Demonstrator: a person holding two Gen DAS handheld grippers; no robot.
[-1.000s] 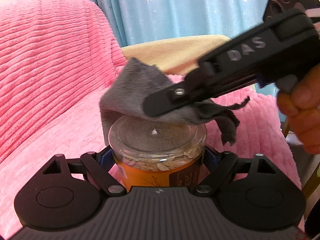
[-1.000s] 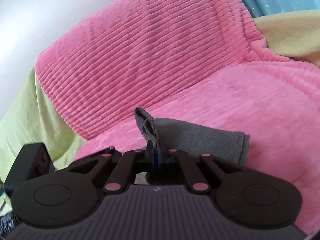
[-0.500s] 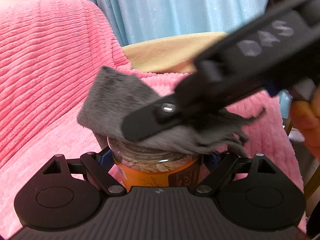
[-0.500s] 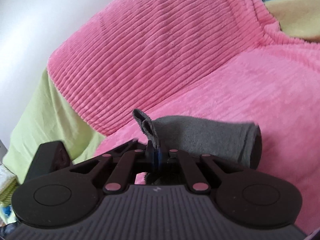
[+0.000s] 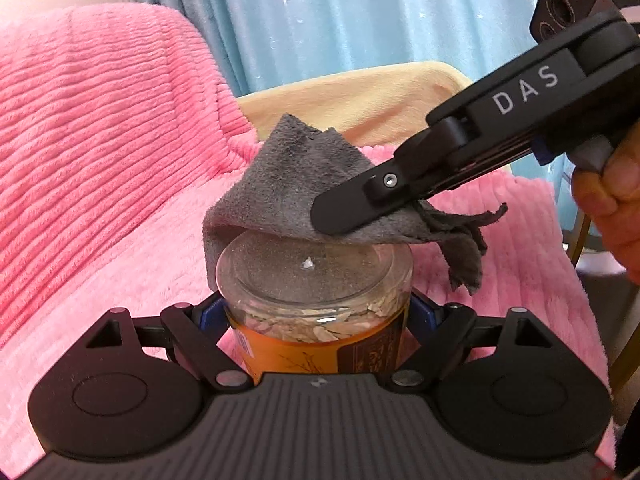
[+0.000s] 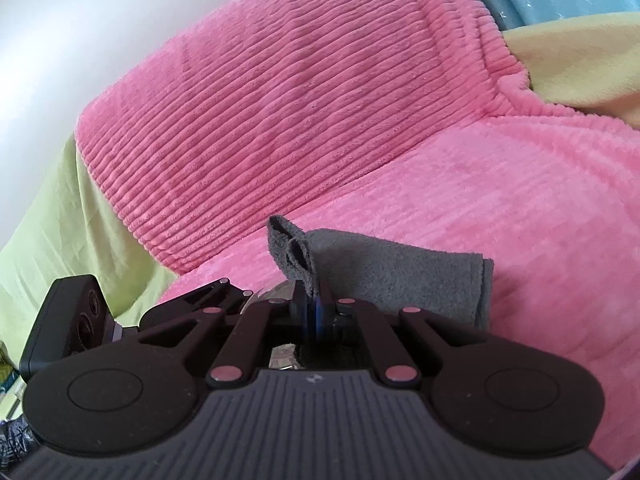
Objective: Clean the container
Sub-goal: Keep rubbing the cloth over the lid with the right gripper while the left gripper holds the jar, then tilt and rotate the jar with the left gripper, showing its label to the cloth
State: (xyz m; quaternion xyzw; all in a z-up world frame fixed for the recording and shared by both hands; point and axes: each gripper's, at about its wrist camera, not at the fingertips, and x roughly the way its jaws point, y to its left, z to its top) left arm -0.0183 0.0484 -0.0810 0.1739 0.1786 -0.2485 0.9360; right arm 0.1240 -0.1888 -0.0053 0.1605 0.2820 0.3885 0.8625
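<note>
Gripping the container (image 5: 320, 320) on both sides, the left tool (image 5: 318, 312) is closed against its orange-labelled body, just below the clear lid (image 5: 308, 268). A white speck sits on that lid. The right tool (image 5: 340, 216) is clamped on a grey cloth (image 5: 292, 184), which drapes over the lid's far edge and touches it. A hand (image 5: 608, 208) grips the right tool's handle. Behind lie a pink blanket (image 5: 100, 140) and blue curtain (image 5: 360, 20).
</note>
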